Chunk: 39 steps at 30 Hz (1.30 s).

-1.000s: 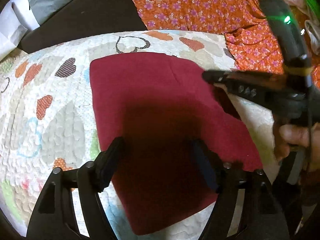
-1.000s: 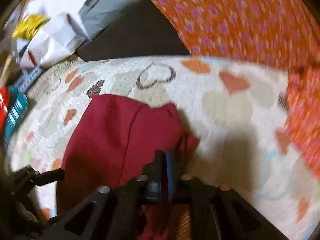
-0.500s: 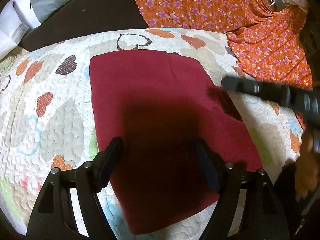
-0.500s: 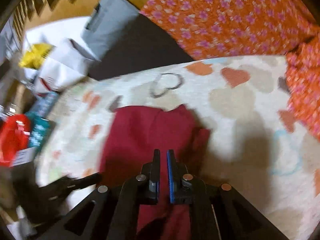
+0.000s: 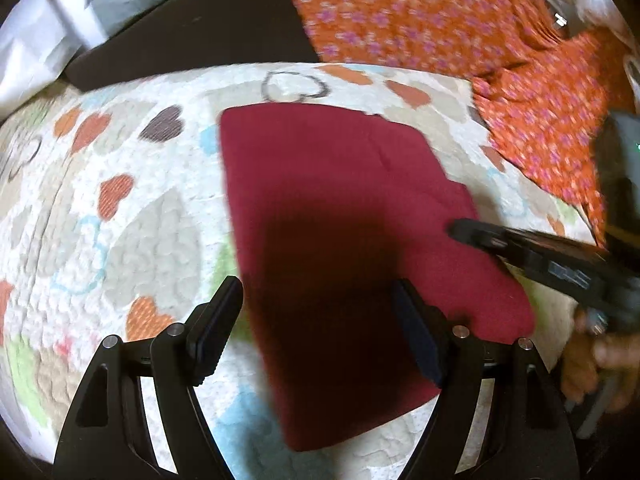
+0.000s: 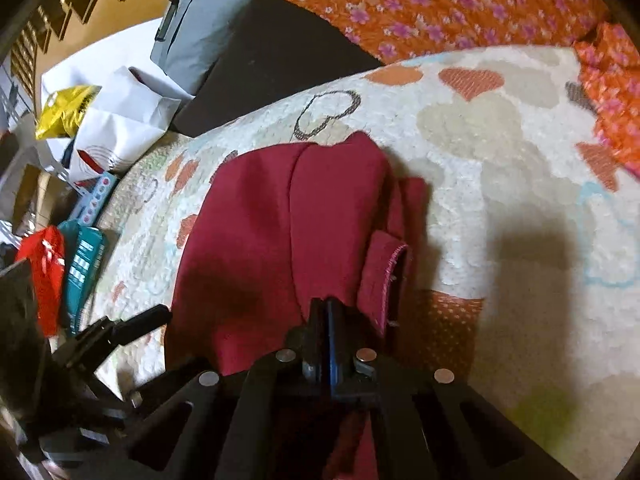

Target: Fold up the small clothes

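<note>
A dark red small garment lies flat on the heart-patterned quilt, folded into a rough rectangle. My left gripper is open and empty, hovering above the garment's near part. My right gripper is shut, its tips low over the garment's right side beside a small sleeve; whether cloth is pinched between them does not show. The right gripper also shows in the left wrist view, over the garment's right edge.
An orange floral cloth lies at the back and right of the quilt. A dark cushion and a grey bag sit at the back left. White bags and boxes crowd the quilt's left side.
My right gripper lifted off the garment's right side, swung away, and has come back down low over the right edge beside the sleeve. My left gripper stays open above the garment.
</note>
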Each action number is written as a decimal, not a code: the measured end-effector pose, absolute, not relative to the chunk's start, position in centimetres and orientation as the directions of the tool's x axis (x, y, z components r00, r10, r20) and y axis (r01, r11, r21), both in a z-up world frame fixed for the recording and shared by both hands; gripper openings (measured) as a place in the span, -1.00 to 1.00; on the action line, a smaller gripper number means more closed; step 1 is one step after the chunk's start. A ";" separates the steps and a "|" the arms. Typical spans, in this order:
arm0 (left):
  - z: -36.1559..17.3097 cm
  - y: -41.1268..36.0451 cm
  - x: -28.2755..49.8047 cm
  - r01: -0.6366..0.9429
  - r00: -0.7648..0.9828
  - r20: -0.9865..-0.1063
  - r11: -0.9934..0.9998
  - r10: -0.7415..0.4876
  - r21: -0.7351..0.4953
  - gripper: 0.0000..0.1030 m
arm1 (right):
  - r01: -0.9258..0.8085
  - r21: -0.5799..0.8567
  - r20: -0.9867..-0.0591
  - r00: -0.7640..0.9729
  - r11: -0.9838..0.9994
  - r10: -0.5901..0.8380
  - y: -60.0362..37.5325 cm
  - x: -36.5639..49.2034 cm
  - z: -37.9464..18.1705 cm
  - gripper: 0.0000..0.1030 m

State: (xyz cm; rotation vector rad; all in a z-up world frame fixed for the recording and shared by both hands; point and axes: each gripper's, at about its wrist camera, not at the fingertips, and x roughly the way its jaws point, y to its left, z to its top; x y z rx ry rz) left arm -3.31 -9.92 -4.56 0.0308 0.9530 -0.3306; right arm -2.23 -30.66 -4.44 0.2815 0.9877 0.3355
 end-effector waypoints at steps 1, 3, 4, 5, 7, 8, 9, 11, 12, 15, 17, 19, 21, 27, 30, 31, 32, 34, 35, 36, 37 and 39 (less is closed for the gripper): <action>-4.7 -9.6 -3.2 0.275 0.531 -0.808 0.954 -0.257 -0.123 0.51 | -0.156 0.365 -0.760 0.519 0.918 0.391 -30.5 -3.0 -3.8 -0.98; -5.0 -9.1 -3.1 0.249 0.524 -0.817 0.961 -0.241 -0.124 0.51 | -0.190 0.342 -0.743 0.545 0.920 0.388 -30.0 -4.4 -2.5 -0.95; -5.0 -9.1 -3.1 0.246 0.520 -0.819 0.961 -0.242 -0.127 0.51 | -0.213 0.334 -0.733 0.553 0.918 0.395 -29.6 -5.2 -2.1 -0.95; -5.1 -9.2 -3.2 0.246 0.521 -0.820 0.961 -0.240 -0.125 0.51 | -0.230 0.321 -0.731 0.557 0.919 0.395 -29.2 -5.8 -1.9 -0.95; -5.0 -9.6 -3.6 0.251 0.540 -0.812 0.963 -0.223 -0.098 0.51 | -0.238 0.266 -0.753 0.554 0.934 0.355 -28.4 -6.4 -2.3 -0.95; -4.9 -9.9 -3.9 0.256 0.551 -0.806 0.963 -0.215 -0.082 0.51 | -0.239 0.223 -0.773 0.547 0.945 0.321 -27.9 -6.6 -3.0 -0.95; -4.8 -10.1 -4.1 0.261 0.558 -0.802 0.963 -0.213 -0.074 0.51 | -0.245 0.191 -0.796 0.528 0.950 0.296 -27.4 -6.8 -4.1 -0.95; -4.4 -10.4 -4.5 0.270 0.582 -0.787 0.961 -0.205 -0.051 0.51 | -0.251 0.164 -0.820 0.503 0.954 0.274 -27.0 -7.2 -5.5 -0.95; -4.2 -10.4 -4.6 0.271 0.593 -0.779 0.962 -0.202 -0.043 0.51 | -0.253 0.152 -0.818 0.510 0.955 0.266 -26.9 -7.5 -5.5 -0.95; -3.5 -10.2 -4.9 0.260 0.628 -0.754 0.965 -0.194 -0.032 0.51 | -0.254 0.153 -0.800 0.535 0.955 0.271 -27.2 -8.0 -4.2 -0.95; -3.0 -9.8 -4.9 0.243 0.647 -0.738 0.969 -0.193 -0.041 0.51 | -0.235 0.165 -0.780 0.564 0.958 0.273 -27.6 -8.5 -3.0 -0.94; -2.7 -9.6 -4.8 0.225 0.657 -0.732 0.974 -0.181 -0.039 0.51 | -0.207 0.159 -0.758 0.600 0.965 0.254 -27.8 -8.9 -2.0 -0.92; -2.3 -9.6 -4.8 0.211 0.679 -0.718 0.977 -0.155 -0.012 0.51 | -0.172 0.132 -0.730 0.650 0.976 0.213 -28.0 -9.3 -0.9 -0.89; -1.9 -9.9 -5.1 0.217 0.708 -0.693 0.976 -0.136 0.031 0.51 | -0.143 0.114 -0.683 0.707 0.983 0.182 -27.5 -9.1 1.2 -0.20; -1.8 -9.8 -5.0 0.215 0.707 -0.693 0.976 -0.140 0.023 0.51 | -0.130 0.094 -0.681 0.714 0.987 0.160 -27.1 -8.7 1.5 -0.19; -1.8 -9.7 -5.0 0.215 0.708 -0.692 0.976 -0.141 0.021 0.51 | -0.128 0.096 -0.682 0.714 0.987 0.159 -27.0 -8.6 1.5 -0.19; -1.8 -9.7 -4.9 0.213 0.708 -0.692 0.977 -0.141 0.019 0.51 | -0.127 0.100 -0.682 0.713 0.987 0.161 -26.9 -8.5 1.5 -0.19; -1.8 -9.6 -4.8 0.207 0.707 -0.694 0.978 -0.139 0.015 0.51 | -0.125 0.101 -0.684 0.712 0.987 0.160 -26.8 -8.2 1.4 -0.19; -1.9 -9.6 -4.7 0.204 0.704 -0.696 0.979 -0.139 0.010 0.51 | -0.124 0.097 -0.685 0.711 0.988 0.156 -26.7 -8.1 1.3 -0.18; -1.9 -9.5 -4.6 0.203 0.702 -0.698 0.979 -0.141 0.006 0.51 | -0.123 0.095 -0.687 0.711 0.988 0.154 -26.7 -8.0 1.2 -0.18; -1.9 -9.5 -4.5 0.203 0.699 -0.701 0.979 -0.144 0.001 0.51 | -0.121 0.093 -0.688 0.709 0.988 0.152 -26.7 -7.9 1.0 -0.18; -2.0 -9.5 -4.4 0.201 0.695 -0.704 0.980 -0.148 -0.007 0.51 | -0.114 0.092 -0.691 0.708 0.989 0.146 -26.7 -7.7 0.8 -0.18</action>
